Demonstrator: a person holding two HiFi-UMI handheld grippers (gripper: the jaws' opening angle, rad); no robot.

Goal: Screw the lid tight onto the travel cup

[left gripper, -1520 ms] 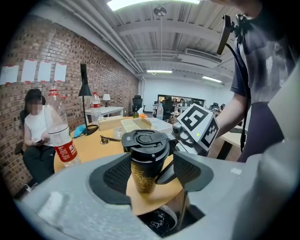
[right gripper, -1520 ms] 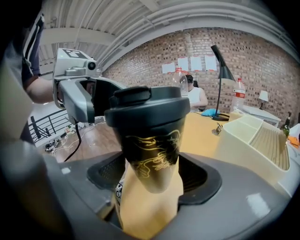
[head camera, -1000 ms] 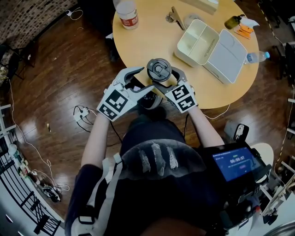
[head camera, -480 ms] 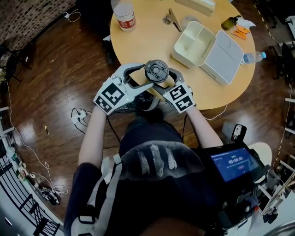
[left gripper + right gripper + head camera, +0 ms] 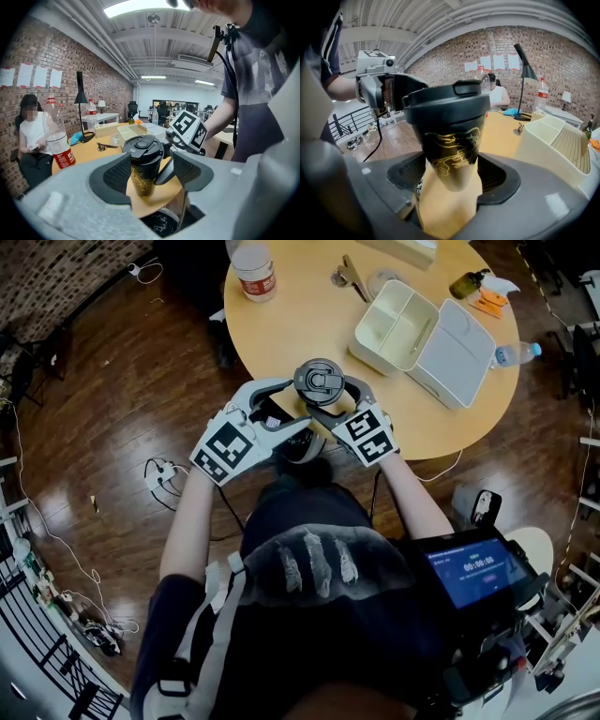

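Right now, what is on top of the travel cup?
A black lid sits on the travel cup. It covers the whole mouth, so the cup's inside and the threads cannot be seen.

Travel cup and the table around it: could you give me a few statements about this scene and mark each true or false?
1. The lid sits on the travel cup. True.
2. The travel cup stands between the tongs of both the left gripper and the right gripper. True.
3. The travel cup stands at the middle of the table. False: it stands near the edge closest to the person.
4. The lunch box is closed. False: it lies open, compartments showing.
5. A red-labelled bottle stands on the table. True.
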